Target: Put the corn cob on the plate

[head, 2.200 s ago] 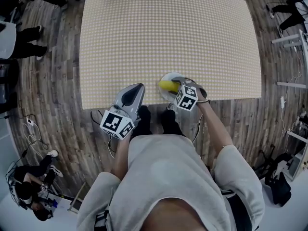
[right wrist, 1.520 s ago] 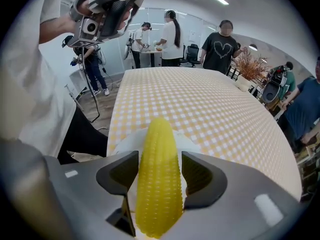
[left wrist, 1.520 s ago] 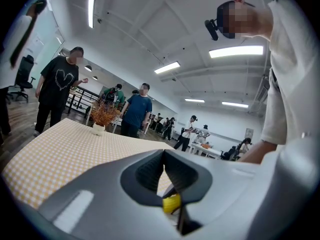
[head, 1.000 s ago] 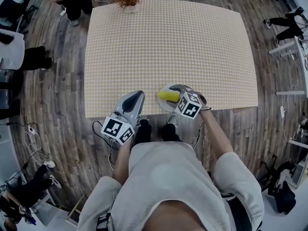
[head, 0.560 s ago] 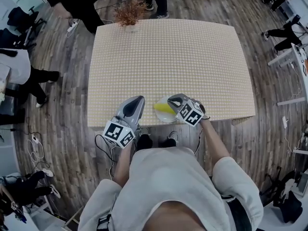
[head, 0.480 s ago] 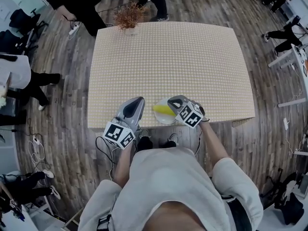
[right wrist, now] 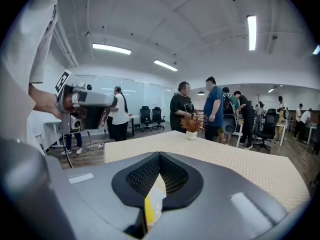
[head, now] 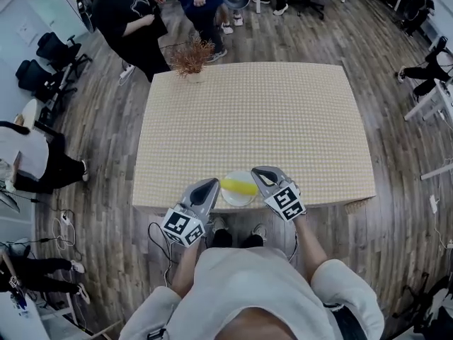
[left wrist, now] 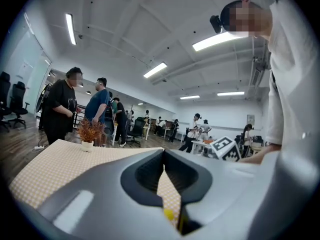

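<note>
The corn (head: 238, 185) lies on the plate (head: 233, 200) at the near edge of the table (head: 255, 119), in the lower centre of the head view, and neither tool holds it. The left gripper (head: 211, 183) is clenched, its jaw tips meeting with nothing between them, and sits just left of the plate. The right gripper (head: 257, 170) is likewise clenched and empty, just right of the corn, and a plant (head: 191, 57) stands at the table's far edge, upper left of centre.
</note>
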Available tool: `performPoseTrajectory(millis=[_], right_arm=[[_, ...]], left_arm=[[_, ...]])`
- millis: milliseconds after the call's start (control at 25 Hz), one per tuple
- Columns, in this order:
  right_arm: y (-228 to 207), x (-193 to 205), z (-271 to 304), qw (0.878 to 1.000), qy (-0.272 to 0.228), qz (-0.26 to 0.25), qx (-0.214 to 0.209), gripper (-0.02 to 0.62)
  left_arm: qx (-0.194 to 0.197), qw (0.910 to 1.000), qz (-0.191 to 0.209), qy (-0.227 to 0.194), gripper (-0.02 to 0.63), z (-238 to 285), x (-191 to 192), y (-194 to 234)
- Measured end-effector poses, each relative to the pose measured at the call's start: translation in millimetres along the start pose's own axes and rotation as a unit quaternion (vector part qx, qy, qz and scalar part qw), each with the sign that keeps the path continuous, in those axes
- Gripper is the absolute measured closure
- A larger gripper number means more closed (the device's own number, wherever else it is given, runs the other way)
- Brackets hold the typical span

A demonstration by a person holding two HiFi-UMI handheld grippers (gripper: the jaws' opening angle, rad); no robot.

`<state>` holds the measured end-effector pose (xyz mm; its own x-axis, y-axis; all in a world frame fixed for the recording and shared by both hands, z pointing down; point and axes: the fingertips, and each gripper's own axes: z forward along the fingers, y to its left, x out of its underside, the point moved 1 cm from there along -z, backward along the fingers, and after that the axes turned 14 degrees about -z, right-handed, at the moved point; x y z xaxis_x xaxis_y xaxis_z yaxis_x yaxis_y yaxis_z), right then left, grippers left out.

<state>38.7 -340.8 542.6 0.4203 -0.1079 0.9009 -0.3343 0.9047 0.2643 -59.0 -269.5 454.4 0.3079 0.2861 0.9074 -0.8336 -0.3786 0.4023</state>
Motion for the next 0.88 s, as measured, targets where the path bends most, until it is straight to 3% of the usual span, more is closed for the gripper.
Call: performPoseTrajectory(millis=[280, 400, 600, 880], right_arm=[[-9, -26, -38, 0.997, -0.059, 0.017, 0.049, 0.595], [-4, -38, -52, 0.995, -0.076, -0.001, 0.067, 0.595], [24, -68, -61, 0.99, -0.088, -0.013, 0.113, 0.595], [92, -98, -71, 0.979, -0.104, 0.039, 0.174, 0.597]], left_arm=[[0.025, 0.9995, 0.017, 0.005, 0.598, 14, 0, -22], [0.034, 0.9992, 0.02, 0.003, 0.598, 5, 3, -28], [0.033, 0.9989, 0.033, -0.008, 0.598, -43, 2, -26], [0.039, 0.998, 0.045, -0.02, 0.598, -134, 4, -17]])
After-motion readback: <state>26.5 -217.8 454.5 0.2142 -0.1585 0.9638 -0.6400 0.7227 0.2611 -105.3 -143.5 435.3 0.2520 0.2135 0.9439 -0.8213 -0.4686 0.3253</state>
